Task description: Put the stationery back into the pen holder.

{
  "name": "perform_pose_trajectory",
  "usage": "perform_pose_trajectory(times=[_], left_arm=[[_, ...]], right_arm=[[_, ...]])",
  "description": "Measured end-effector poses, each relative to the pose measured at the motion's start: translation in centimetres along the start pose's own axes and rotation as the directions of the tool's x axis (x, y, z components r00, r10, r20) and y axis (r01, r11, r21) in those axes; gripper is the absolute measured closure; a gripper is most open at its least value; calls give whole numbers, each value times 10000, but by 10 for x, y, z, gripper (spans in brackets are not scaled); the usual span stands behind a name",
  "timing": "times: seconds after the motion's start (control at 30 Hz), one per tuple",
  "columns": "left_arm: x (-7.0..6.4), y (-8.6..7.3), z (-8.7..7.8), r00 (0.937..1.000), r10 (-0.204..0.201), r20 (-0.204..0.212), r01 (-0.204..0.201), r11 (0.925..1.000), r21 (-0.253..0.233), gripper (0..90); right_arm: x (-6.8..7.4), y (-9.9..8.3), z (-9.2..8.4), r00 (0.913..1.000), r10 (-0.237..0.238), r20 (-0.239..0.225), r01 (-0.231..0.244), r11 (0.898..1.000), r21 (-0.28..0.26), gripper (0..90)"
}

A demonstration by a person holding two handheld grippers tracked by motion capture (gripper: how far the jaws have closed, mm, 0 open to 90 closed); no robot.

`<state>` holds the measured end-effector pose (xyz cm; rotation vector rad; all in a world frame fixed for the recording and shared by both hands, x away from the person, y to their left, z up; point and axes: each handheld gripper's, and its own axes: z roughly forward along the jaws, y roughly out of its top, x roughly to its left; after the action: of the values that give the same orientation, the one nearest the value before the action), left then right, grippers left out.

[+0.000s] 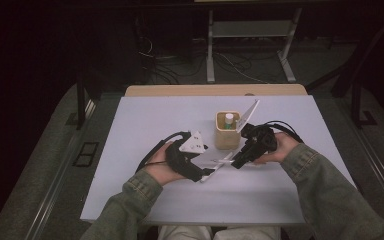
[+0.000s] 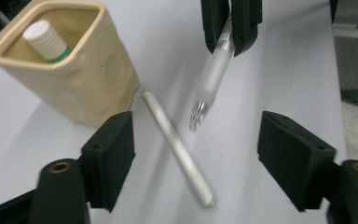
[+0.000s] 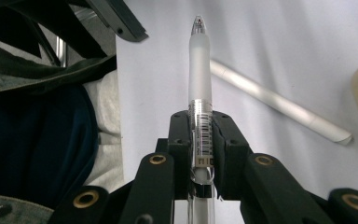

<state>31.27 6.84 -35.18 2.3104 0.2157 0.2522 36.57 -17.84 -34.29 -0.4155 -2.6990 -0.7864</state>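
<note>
**A:** What was on the table, and who held what?

**B:** A person sat at a white table (image 1: 145,200) with a gripper in each hand. The right gripper (image 3: 200,140) had its jaws clamped tight on a clear pen (image 3: 199,74), gripping it around the barcoded barrel so the frosted grip and the tip stuck out ahead. The left gripper (image 2: 196,163) held nothing, its jaws standing wide apart with only bare table between them.

**A:** Where did the pen sit relative to everything else?

**B:** It was lifted off the table and angled downward, near the middle, just in front of a cream holder (image 2: 74,74). That holder stood upright with a white-capped bottle (image 2: 44,37) inside. A slim white stick (image 2: 177,147), possibly the pen's cap or another pen, lay flat on the table just beside the holder and under the raised pen.

**A:** Which step did this look like?

**B:** Probably the handover point: the pen was secured on the right, and the left had let go and was free.

**A:** And the next move?

**B:** I'd judge either carrying the pen tip-first up over the holder's rim to drop it in, or bringing the left jaws down square across the white stick. That stick is thin and round, so it could roll if pinched off-centre.
</note>
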Motion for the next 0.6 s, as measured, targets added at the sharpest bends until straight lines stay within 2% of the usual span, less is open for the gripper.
perform_pose_trajectory(times=[0.13,0.2,0.33,0.47,0.6], left_arm=[[3,-9,-6,9975,-696,-107,693,9973,-226,130],[5,-13,-10,9946,-1024,-161,1016,9939,-433,118],[9,-22,-15,9816,-1879,-329,1856,9807,-614,4],[11,-31,-23,9704,-2371,-459,2324,9685,-899,0],[9,-37,-29,9619,-2699,-434,2632,9572,-1206,0]], right_arm=[[0,-1,-4,10000,1,41,0,9998,-198,781],[0,-1,-6,9999,-40,108,44,9994,-338,781],[0,-1,-11,9999,24,166,-13,9977,-674,781],[-1,-2,-16,9995,158,258,-129,9939,-1095,781],[-3,-2,-21,9983,391,428,-325,9891,-1439,781]])
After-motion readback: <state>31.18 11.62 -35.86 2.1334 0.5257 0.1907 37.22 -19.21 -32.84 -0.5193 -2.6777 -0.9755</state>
